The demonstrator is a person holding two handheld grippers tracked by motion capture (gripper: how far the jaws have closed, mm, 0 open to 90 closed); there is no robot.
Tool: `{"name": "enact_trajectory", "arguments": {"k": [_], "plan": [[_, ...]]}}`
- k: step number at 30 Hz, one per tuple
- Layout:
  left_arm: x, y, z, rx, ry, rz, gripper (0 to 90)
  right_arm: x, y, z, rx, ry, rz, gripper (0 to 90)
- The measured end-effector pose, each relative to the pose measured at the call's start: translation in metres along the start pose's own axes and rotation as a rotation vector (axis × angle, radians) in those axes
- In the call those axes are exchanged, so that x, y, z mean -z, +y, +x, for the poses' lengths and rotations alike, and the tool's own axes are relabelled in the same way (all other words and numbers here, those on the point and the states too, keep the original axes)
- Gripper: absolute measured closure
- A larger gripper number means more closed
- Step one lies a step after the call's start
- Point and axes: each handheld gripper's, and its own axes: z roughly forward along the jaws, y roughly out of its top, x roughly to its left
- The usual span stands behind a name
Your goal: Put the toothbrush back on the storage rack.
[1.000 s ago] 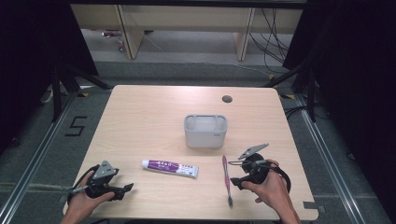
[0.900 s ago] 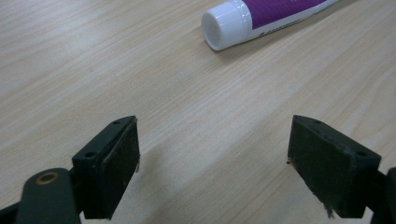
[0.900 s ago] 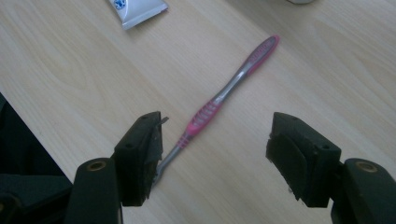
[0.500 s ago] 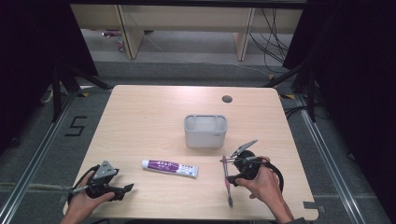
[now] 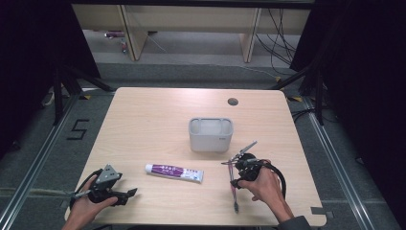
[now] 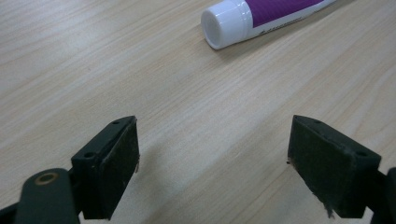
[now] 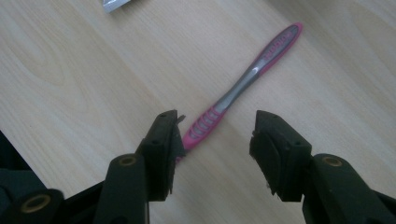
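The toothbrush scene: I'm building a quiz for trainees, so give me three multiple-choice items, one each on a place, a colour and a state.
1. Where does the toothpaste tube lie?
A. inside the container
B. on the table between the two grippers
C. on the floor

2. What colour is the toothbrush?
A. pink and grey
B. green and white
C. all black

3. How do the jaws of the right gripper stand?
A. clamped on the tube
B. apart, astride the toothbrush handle
C. shut on nothing

Answers: 1 B, the high view shows it flat on the table in front of the container; 2 A, the right gripper view shows it; 3 B, the handle lies between the jaws.
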Motion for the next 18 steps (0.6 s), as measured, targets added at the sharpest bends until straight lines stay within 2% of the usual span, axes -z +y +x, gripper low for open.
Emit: {"name": "enact_trajectory", "arguments": {"k": [4, 5, 7, 9, 12, 13, 14, 16, 17, 18], "plan": [[0.0000, 0.0000, 0.0000, 0.001, 0.000, -0.001, 16.2, -0.0046, 0.0030, 0.0028, 0.017, 0.008, 0.011, 51.6], [0.0002, 0.0000, 0.0001, 0.000, 0.000, 0.001, 16.2, -0.0048, 0.0030, 0.0048, -0.004, 0.007, 0.019, 52.2], [0.0000, 0.0001, 0.0001, 0.000, -0.001, 0.000, 16.2, -0.0065, 0.0035, 0.0047, 0.021, 0.015, 0.021, 52.7], [0.0005, 0.0002, 0.0002, -0.004, -0.002, 0.003, 16.2, -0.0068, 0.0033, 0.0071, -0.005, 0.013, 0.040, 53.3], [0.0007, 0.0002, 0.0005, -0.010, -0.003, 0.004, 16.2, -0.0079, 0.0026, 0.0059, 0.027, 0.012, 0.031, 55.6], [-0.0002, -0.0001, -0.0001, 0.001, 0.000, -0.006, 16.2, -0.0080, 0.0022, 0.0071, 0.010, 0.016, 0.042, 57.1], [-0.0001, -0.0002, 0.0001, -0.001, 0.000, -0.005, 16.2, -0.0084, 0.0019, 0.0050, 0.041, -0.003, 0.046, 58.9], [0.0002, -0.0003, 0.0003, -0.007, -0.001, -0.004, 16.2, -0.0077, 0.0008, 0.0064, 0.047, -0.006, 0.041, 64.8], [0.0000, 0.0001, 0.0000, -0.001, 0.000, -0.003, 16.2, -0.0079, 0.0006, 0.0062, 0.071, -0.002, 0.028, 67.8], [-0.0001, 0.0001, 0.0001, -0.001, 0.001, -0.001, 16.2, -0.0073, -0.0002, 0.0083, 0.049, 0.003, 0.035, 71.3]]}}
